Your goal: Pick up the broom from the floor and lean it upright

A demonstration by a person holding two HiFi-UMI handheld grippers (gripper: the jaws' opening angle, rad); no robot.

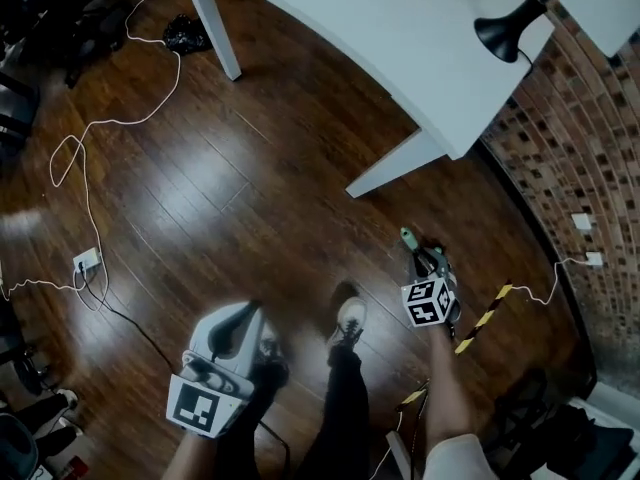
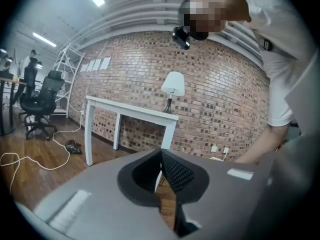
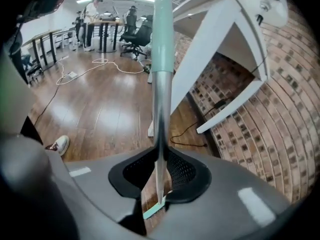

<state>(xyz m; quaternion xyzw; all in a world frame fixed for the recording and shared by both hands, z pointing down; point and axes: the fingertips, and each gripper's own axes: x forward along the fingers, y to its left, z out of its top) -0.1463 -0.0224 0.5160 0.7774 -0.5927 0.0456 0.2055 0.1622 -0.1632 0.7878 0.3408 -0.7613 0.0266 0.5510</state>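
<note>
The right gripper (image 3: pixel 161 156) is at 4 o'clock in the head view. Its jaws are closed on the broom (image 3: pixel 161 59). In the right gripper view the thin shiny stick of the broom goes straight up between the two dark pads, toward 12 o'clock. The top part of the stick is light green. I cannot see the brush end.

The left gripper (image 2: pixel 161 159) is at 7 o'clock in the head view. In the left gripper view its jaws meet at the tips and nothing is between them.

A shoe (image 1: pixel 350 318) stands on the brown wood floor (image 1: pixel 230 188) at 6 o'clock, between the two grippers.

A white table (image 1: pixel 400 38) fills the top of the head view from 12 to 2 o'clock. A black lamp (image 1: pixel 505 30) sits on it at 2 o'clock. The brick wall (image 1: pixel 560 158) is at 3 o'clock, close to the right gripper.

A long white cable (image 1: pixel 90 158) lies in loops on the floor at 9 and 10 o'clock. It runs to a white plug box (image 1: pixel 87 261) at 9 o'clock.
</note>
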